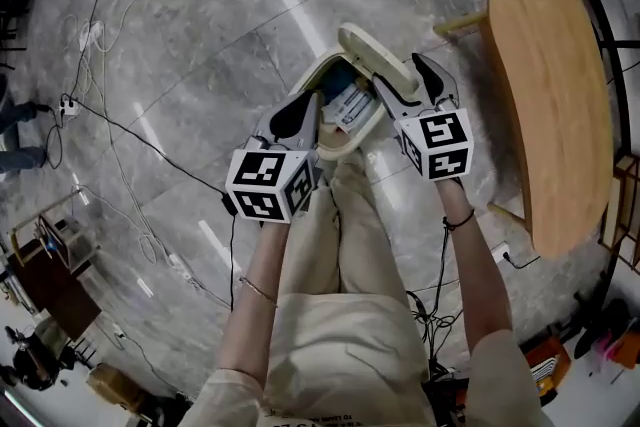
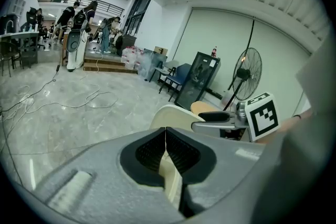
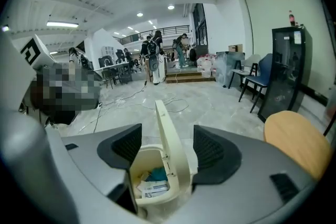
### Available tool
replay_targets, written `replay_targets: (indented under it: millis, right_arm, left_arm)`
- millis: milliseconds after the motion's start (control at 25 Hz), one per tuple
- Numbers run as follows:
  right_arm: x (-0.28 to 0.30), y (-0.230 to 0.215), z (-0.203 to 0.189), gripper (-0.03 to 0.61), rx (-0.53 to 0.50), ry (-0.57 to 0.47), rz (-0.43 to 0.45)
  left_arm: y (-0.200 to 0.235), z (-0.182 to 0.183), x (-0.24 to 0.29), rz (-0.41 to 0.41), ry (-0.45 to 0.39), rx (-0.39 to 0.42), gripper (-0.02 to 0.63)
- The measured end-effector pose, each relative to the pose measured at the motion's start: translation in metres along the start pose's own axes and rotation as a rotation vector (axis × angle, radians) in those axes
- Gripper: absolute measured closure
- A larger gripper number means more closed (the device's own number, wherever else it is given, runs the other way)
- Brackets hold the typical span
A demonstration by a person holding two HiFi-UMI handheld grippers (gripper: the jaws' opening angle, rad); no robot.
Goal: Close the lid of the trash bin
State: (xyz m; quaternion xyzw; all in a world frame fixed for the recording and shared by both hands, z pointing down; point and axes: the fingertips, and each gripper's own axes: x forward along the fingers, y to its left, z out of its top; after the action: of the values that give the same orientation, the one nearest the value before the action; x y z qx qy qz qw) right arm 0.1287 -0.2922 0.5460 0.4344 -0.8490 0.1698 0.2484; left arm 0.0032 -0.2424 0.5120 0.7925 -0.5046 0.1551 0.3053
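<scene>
A cream trash bin [image 1: 340, 137] stands on the marble floor with paper waste inside. Its lid [image 1: 375, 55] is raised and stands nearly upright. My left gripper [image 1: 300, 115] is at the bin's left rim; in the left gripper view [image 2: 167, 152] its pads meet, with a cream strip of the rim [image 2: 170, 181] pinched between them. My right gripper [image 1: 405, 85] is open at the lid. In the right gripper view the upright lid [image 3: 170, 149] stands between its spread jaws [image 3: 168, 150], above the open bin [image 3: 149, 178]. I cannot tell if the pads touch the lid.
A round wooden table [image 1: 550, 85] stands close on the right of the bin. Cables [image 1: 120, 135] trail over the floor to the left. The person's legs [image 1: 340, 245] are just behind the bin. A fan [image 2: 249, 68] and a black cabinet [image 3: 286, 71] stand farther off.
</scene>
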Motion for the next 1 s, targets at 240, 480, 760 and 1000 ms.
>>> replay_targets:
  millis: [240, 480, 760, 1000]
  right_arm:
    - [0.004, 0.004, -0.007, 0.287, -0.056, 0.008, -0.017]
    - [0.006, 0.014, -0.013, 0.287, -0.122, 0.027, -0.02]
    - [0.006, 0.017, -0.016, 0.288, -0.155, 0.027, -0.044]
    - [0.003, 0.027, -0.02, 0.287, -0.178, 0.026, -0.045]
  left_arm:
    - [0.002, -0.015, 0.002, -0.006, 0.013, -0.019, 0.591]
    - [0.005, -0.025, 0.004, 0.007, 0.022, -0.033, 0.591]
    - [0.006, -0.034, 0.0, 0.016, 0.024, -0.04, 0.591]
    - [0.009, -0.042, -0.01, 0.03, 0.024, -0.044, 0.591]
